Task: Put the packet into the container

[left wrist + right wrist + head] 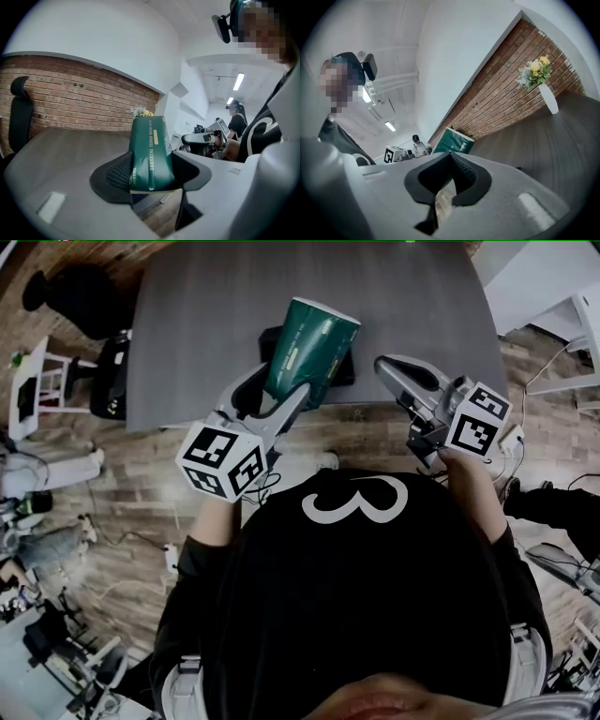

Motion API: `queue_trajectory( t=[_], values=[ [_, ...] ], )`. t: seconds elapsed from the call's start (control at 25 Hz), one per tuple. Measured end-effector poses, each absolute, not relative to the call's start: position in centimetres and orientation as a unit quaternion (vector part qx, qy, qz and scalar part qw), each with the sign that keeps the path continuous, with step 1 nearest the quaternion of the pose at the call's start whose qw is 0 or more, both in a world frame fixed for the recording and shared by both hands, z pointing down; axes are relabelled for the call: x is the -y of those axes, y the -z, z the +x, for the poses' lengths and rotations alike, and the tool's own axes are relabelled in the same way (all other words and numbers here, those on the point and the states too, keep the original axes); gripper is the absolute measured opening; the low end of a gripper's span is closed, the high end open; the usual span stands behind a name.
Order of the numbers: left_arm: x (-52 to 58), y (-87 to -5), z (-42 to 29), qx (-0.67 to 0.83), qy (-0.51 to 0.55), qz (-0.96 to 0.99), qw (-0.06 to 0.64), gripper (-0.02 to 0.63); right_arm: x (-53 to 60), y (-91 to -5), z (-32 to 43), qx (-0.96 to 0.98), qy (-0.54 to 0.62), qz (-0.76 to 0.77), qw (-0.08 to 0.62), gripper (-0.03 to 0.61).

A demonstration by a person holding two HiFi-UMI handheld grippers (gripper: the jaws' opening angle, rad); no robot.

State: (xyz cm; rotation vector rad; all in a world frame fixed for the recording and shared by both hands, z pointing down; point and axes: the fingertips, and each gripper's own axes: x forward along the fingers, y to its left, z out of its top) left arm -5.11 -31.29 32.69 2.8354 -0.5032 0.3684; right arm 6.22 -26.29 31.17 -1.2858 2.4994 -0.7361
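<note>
A grey desk point(206, 324) stands on plank floor point(122, 502) before a brick wall point(70, 103). The left gripper point(151, 176)'s fingers clamp the green packet point(151, 140); the right gripper point(451, 157)'s fingers meet, empty.

The green packet point(151, 152) carries pale print running along its length, reading "DREAMING TENDER DREAMS FOR" before it grows too small to follow, with the letters "HIMENO" near its lower end. A large white "3" stands on the person's black shirt point(375, 596).
</note>
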Motion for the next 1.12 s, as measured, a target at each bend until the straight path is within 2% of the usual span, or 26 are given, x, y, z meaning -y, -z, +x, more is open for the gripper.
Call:
queue_trajectory(
  t=[0.64,1.12],
  values=[
    [34.9,-37.9,-2.6,-0.012,-0.267,0.961,-0.068,0.284,26.4,-34.5,9.0,-0.789,0.280,-0.529,0.140,0.002],
    [36.6,-41.1,-1.0,-0.111,-0.309,0.934,-0.143,0.285,26.4,-37.0,10.8,-0.757,0.305,-0.557,0.154,0.002]
  ],
)
